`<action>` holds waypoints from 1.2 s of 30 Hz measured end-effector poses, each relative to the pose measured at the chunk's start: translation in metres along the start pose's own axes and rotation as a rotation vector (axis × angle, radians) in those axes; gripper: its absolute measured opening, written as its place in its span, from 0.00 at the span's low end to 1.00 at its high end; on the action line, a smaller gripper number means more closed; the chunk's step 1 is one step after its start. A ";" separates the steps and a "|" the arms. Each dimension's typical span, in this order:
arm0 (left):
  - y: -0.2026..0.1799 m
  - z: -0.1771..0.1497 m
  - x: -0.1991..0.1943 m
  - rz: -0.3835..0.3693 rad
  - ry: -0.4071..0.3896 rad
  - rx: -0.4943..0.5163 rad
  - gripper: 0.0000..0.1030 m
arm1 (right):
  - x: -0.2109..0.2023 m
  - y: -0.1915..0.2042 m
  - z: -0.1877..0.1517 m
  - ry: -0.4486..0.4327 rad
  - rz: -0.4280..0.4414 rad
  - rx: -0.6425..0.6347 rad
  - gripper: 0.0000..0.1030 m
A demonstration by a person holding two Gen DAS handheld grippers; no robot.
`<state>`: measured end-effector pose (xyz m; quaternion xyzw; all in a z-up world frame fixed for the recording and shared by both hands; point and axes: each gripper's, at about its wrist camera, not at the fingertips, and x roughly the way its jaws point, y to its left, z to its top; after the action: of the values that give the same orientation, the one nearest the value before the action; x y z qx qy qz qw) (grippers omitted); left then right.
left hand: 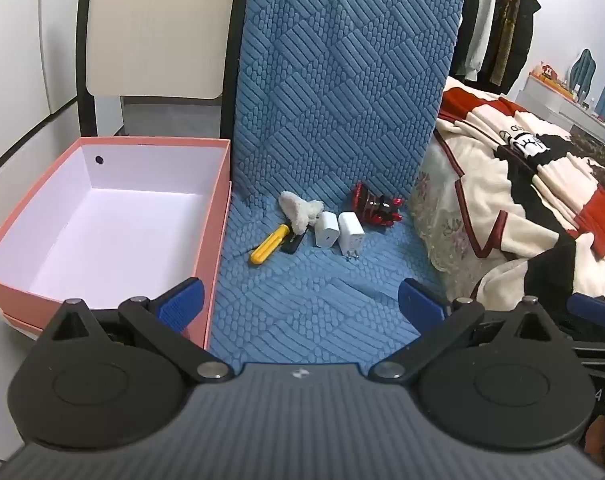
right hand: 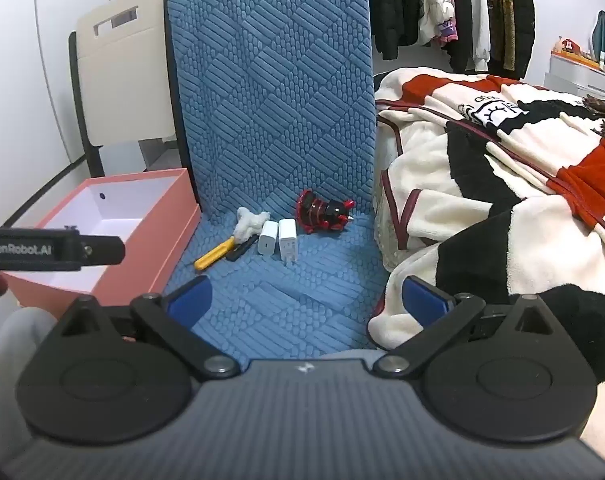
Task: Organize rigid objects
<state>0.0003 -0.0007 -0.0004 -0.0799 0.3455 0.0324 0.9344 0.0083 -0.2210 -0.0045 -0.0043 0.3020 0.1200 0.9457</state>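
Blue quilted fabric covers the chair seat and backrest on which the task items are grouped. The left gripper hovers above the front of the seat with its jaws spread wide and nothing between the blue pads. The right gripper is likewise spread wide and holds nothing, positioned over the front of the seat near the blanket that lies to the right. At the rear of the seat, close to the backrest, the items form a loose row. A yellow-handled screwdriver lies at the left end, angled toward the pink box. A black item lies just beside the screwdriver, and a fluffy white item rests against both. Two white chargers follow: the left charger stands with its port facing forward, and the right charger is touching it, prongs pointing toward the camera. A red and black toy lies behind and to the right of the chargers. The pink box stands open against the left edge of the seat, with a white interior containing no items.
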 end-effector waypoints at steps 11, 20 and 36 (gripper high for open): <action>-0.001 0.002 0.002 -0.011 -0.003 -0.005 1.00 | 0.005 -0.001 -0.005 -0.007 0.003 0.026 1.00; 0.001 0.002 -0.001 -0.011 -0.005 -0.009 1.00 | 0.005 -0.005 -0.002 0.007 0.002 0.035 1.00; 0.002 0.001 -0.002 -0.016 -0.003 -0.011 1.00 | 0.005 -0.004 -0.003 0.011 0.006 0.039 1.00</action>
<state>-0.0010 0.0017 0.0017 -0.0878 0.3432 0.0272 0.9348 0.0115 -0.2236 -0.0102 0.0143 0.3097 0.1167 0.9435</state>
